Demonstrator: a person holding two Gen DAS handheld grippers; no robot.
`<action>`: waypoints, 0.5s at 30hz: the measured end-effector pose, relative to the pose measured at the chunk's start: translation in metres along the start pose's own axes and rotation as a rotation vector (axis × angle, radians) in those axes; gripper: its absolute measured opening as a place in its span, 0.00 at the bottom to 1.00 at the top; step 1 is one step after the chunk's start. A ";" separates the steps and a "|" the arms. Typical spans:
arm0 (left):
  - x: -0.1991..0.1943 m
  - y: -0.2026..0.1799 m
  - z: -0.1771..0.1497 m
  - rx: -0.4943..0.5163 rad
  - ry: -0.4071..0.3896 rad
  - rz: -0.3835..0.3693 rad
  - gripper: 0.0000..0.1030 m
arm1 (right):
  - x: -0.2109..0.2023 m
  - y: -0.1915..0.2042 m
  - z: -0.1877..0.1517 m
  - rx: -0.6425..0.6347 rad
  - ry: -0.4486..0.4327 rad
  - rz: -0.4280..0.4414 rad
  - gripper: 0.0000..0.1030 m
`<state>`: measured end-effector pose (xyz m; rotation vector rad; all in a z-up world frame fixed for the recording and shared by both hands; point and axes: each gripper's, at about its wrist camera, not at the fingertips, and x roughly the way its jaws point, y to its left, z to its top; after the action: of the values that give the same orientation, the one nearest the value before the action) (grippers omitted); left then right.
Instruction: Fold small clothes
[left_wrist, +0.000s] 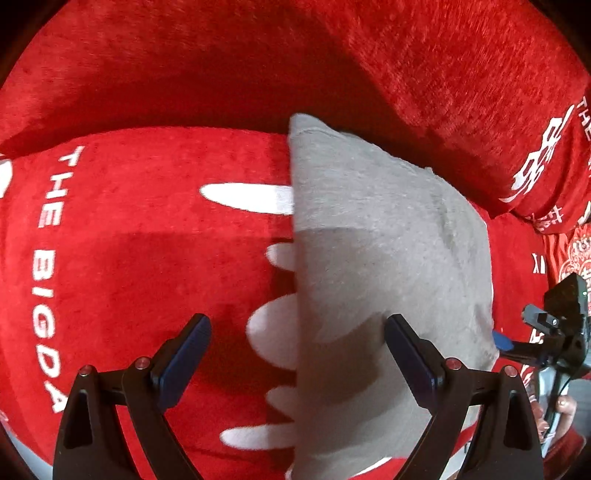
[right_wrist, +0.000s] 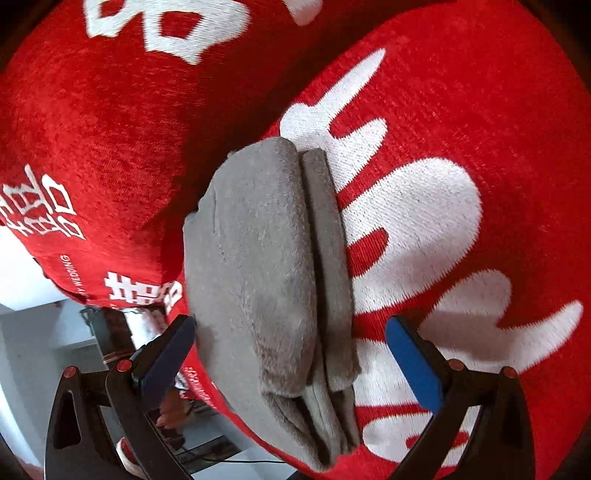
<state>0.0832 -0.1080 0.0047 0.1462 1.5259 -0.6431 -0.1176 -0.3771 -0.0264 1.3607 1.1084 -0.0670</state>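
Leftmost, white lettering (left_wrist: 46, 258) reading "THE BIGDA", woven into a red plush cover (left_wrist: 147, 229) spread under everything. Next, seen from the left wrist view, left gripper (left_wrist: 297, 354) with fingers spread wide, gripping nothing; left pad over bare red cover, right pad over the cloth. Centre to right, a grey folded cloth (left_wrist: 376, 266), soft and fleecy, lying flat on the cover with one straight edge running top to bottom and hiding part of a large white pattern (left_wrist: 273, 332). Partly shadowed across its lower half. Farther right, right gripper (left_wrist: 517, 341) at the cloth's far edge, blue pad just beside it, a person's hand (left_wrist: 561, 413) below. Beyond that, a red cushion (left_wrist: 543, 155) with white characters. From the right wrist view, same order: left, red cover (right_wrist: 110, 122) draping down, pale floor (right_wrist: 33, 332) below. Centre, grey folded cloth (right_wrist: 258, 266) stacked in several layers, layered ends visible near the lens, a narrower folded strip along its right side. Right gripper (right_wrist: 290, 354) with fingers spread wide on either side of the cloth's near end, not pinching it. Rightmost, broad white pattern (right_wrist: 424, 206) on red.
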 end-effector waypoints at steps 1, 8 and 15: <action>0.003 -0.001 0.001 -0.002 0.001 -0.012 0.93 | 0.001 -0.001 0.001 0.005 0.004 0.010 1.00; 0.029 -0.014 0.011 -0.014 0.057 -0.121 0.93 | 0.010 0.003 0.012 -0.017 0.026 0.070 1.00; 0.046 -0.041 0.015 0.023 0.074 -0.134 0.93 | 0.032 0.029 0.022 -0.110 0.084 0.142 1.00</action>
<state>0.0728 -0.1628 -0.0258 0.0870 1.6092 -0.7691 -0.0701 -0.3689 -0.0299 1.3494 1.0667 0.1538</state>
